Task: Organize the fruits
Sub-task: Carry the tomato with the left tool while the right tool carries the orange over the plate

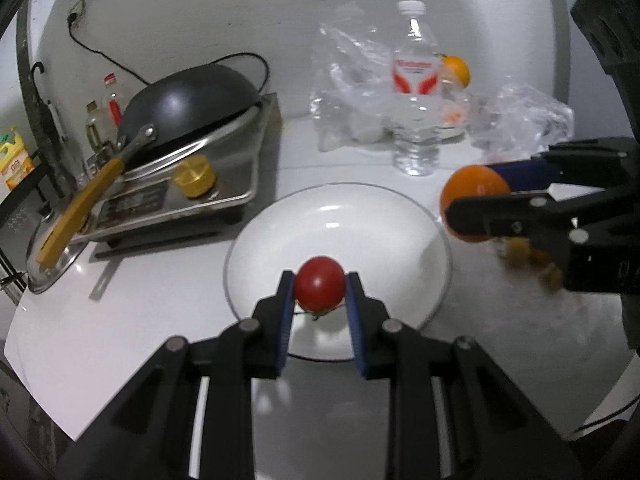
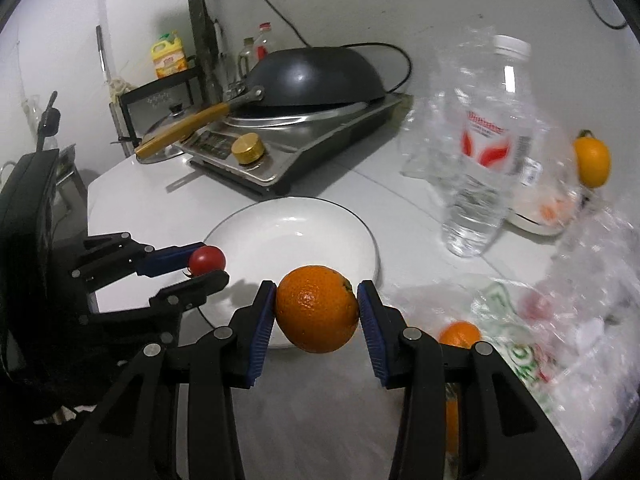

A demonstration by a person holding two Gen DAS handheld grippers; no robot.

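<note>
White and bare, the plate (image 1: 360, 216) waits on the worktop as the left tool (image 1: 320, 292) pinches a tomato (image 1: 320, 288) over its 6 o'clock rim and the right tool (image 2: 317, 312) clamps an orange (image 2: 317, 308) near 4 o'clock, apparently both for unloading there.

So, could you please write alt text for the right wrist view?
The right tongs grip an orange above the near rim of an empty white plate. At left, the left tongs hold a small tomato; behind stands a water bottle.
</note>
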